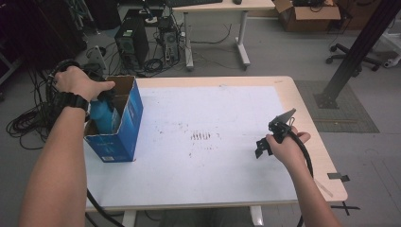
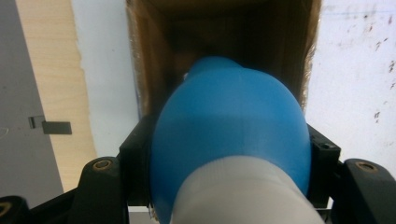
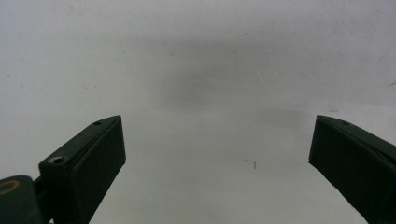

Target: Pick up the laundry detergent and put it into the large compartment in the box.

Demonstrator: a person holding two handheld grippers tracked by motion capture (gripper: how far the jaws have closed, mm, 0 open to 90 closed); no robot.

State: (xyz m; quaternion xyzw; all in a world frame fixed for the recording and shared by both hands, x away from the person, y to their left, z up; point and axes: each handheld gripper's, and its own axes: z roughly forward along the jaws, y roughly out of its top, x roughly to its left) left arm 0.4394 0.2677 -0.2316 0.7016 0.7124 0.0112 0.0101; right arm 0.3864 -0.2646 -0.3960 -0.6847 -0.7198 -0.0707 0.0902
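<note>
Grey floor with tangled cables, computer towers (image 1: 132, 42) and a second desk (image 1: 222, 7) lies behind a pale worktop (image 1: 213, 156) covered by a white, scuffed sheet.

At the worktop's left edge a blue bottle (image 1: 103, 116) with a white end sits in the open top of a blue cardboard box (image 1: 124, 127). The box stands upright on the sheet with its brown inside showing. In the left gripper view the bottle (image 2: 233, 126) has its rounded blue body pointing down into the box's brown interior (image 2: 280, 42), with the white end nearest the camera. The left claw (image 2: 231, 163) is pinching the bottle, one black jaw pressed on each side of its body. From above, the left hand (image 1: 80, 82), with a dark watch at its wrist, is over the box opening.

Well apart, near the right edge, the right hand (image 1: 283, 146) holds the right claw (image 1: 265, 144) low over the bare sheet. In the right gripper view the right claw (image 3: 217, 154) has its jaws spread wide, with nothing between them but white surface.
</note>
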